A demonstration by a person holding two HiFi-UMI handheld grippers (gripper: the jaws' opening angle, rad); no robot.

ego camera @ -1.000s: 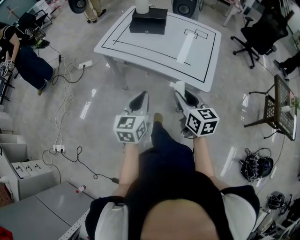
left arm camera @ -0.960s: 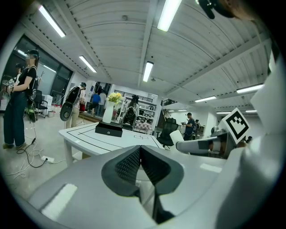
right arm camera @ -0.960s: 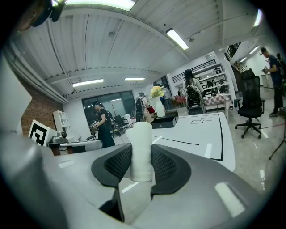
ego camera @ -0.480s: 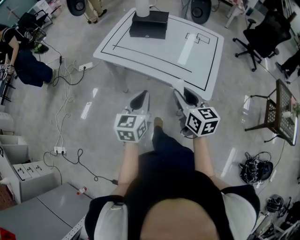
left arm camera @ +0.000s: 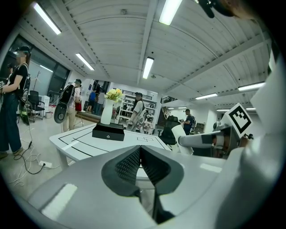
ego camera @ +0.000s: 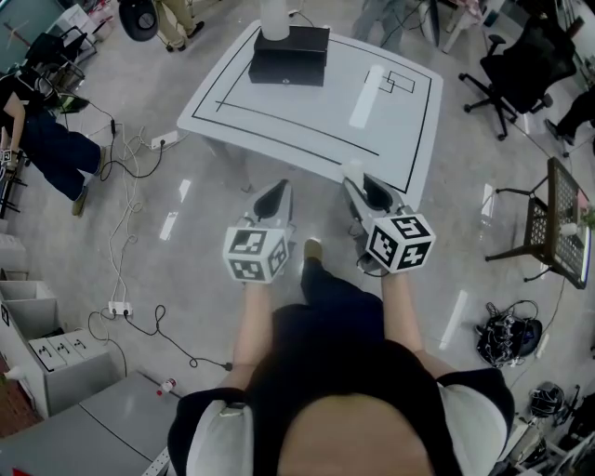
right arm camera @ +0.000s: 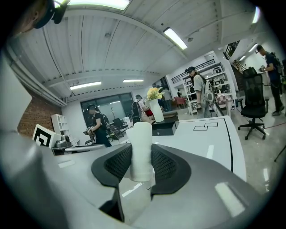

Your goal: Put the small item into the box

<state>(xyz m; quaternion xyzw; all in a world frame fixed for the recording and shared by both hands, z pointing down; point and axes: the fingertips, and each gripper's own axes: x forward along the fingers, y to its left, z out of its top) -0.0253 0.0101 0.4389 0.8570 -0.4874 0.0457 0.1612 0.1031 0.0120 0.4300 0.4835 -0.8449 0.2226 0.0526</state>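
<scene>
A black box (ego camera: 289, 55) sits at the far side of a white table (ego camera: 307, 116), beside a white vase (ego camera: 274, 19). My right gripper (ego camera: 358, 178) is shut on a small white cylinder (ego camera: 351, 170), which stands upright between the pads (right arm camera: 142, 150). It hangs just short of the table's near edge. My left gripper (ego camera: 275, 191) is beside it, shut with nothing in it; its pads meet (left arm camera: 140, 148). The left gripper view shows the box (left arm camera: 108, 132) ahead on the table and the cylinder (left arm camera: 182, 136) at the right. In the right gripper view the box (right arm camera: 164, 127) lies behind the cylinder.
Black office chairs (ego camera: 521, 65) stand at the right, with a dark side table (ego camera: 558, 218) nearer. Cables and a power strip (ego camera: 165, 139) lie on the floor at the left, near a person (ego camera: 42, 130). Grey cabinets (ego camera: 65, 363) fill the lower left.
Both grippers have moved forward with the person toward the table, whose near edge is now closer. The cylinder stays gripped in the right gripper; the left stays shut.
</scene>
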